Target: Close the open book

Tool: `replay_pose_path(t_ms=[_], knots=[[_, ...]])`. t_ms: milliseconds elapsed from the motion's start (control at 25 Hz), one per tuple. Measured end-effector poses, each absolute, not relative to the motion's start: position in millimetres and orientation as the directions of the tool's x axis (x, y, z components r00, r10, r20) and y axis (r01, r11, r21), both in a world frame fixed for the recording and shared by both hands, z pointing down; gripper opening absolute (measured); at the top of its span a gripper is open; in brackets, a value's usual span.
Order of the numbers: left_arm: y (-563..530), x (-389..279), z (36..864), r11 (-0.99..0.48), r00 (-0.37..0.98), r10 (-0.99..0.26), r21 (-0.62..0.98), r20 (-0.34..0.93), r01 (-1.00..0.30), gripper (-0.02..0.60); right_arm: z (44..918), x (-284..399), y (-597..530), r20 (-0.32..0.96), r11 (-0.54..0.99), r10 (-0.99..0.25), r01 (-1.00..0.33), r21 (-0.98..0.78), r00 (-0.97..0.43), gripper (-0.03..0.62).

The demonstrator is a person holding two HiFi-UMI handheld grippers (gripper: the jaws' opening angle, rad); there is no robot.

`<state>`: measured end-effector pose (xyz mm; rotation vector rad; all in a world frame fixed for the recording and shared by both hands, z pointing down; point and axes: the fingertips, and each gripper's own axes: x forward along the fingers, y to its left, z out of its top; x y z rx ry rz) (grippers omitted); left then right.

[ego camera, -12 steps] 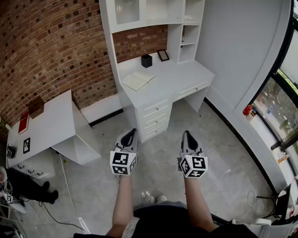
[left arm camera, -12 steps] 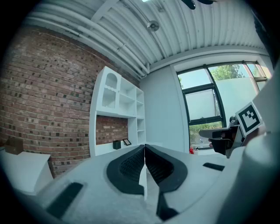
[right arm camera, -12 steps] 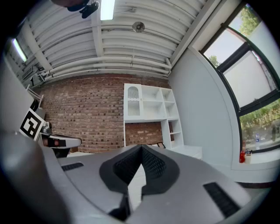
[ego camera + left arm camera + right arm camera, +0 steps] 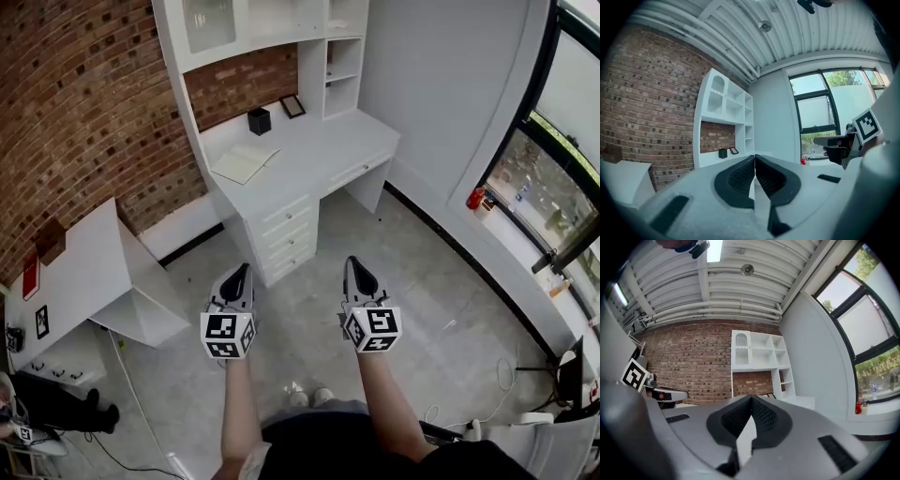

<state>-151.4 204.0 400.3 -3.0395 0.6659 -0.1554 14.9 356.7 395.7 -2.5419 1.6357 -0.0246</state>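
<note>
On the white desk (image 4: 323, 150) the open book (image 4: 244, 161) lies flat, near a black box (image 4: 259, 121) (its contents cannot be seen). The left gripper (image 4: 236, 274) and the right gripper (image 4: 353, 267), both closed and empty, are well apart from the book.

Book (image 4: 245, 162): open, lying flat, pages up, on top of the white desk (image 4: 328, 150). Pages are pale cream/off-white; too small in head view to tell any print. Two halves approx. equal, w/ the centre fold running diagonally, so the book sits skewed vs. the desk's front edge. It's on the desk end nearer the brick wall, one corner close to the desk's edge. Small black box-shaped holder (image 4: 259, 121) stands just behind it, apart, not touching. Small framed picture (image 4: 293, 106) is further along the back, well clear of the book. Gripper views don't show the book clearly enough to add detail.
</note>
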Motion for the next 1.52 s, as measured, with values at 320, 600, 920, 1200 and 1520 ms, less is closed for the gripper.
replay_pose_path(t_ms=[320,600,920,1200,1520], knots=[[207.3,-140.3,405.1,-0.916,0.911,-0.402,-0.044,0.097,-0.400,0.011,396.6,22.5,365.4,-0.062,-0.409,-0.906,-0.904,-0.123,0.418,-0.002],[206.2,-138.0,407.8,-0.921,0.915,-0.391,-0.033,0.100,-0.389,0.011,395.4,20.5,361.3,-0.049,-0.413,-0.907,-0.905,-0.100,0.419,-0.002],[193.7,-147.5,417.8,-0.922,0.916,-0.386,-0.006,0.112,-0.387,0.011,383.0,9.1,344.8,-0.079,-0.351,-0.929,-0.929,-0.113,0.361,0.069],[178.3,-162.2,426.0,-0.924,0.918,-0.378,0.009,0.120,-0.382,0.011,380.7,-5.4,328.5,-0.085,-0.330,-0.936,-0.937,-0.111,0.340,0.133],[151.5,-176.7,414.7,-0.927,0.924,-0.374,0.008,0.081,-0.376,0.011,379.5,-15.5,320.9,-0.103,-0.344,-0.929,-0.932,-0.119,0.356,0.170]])
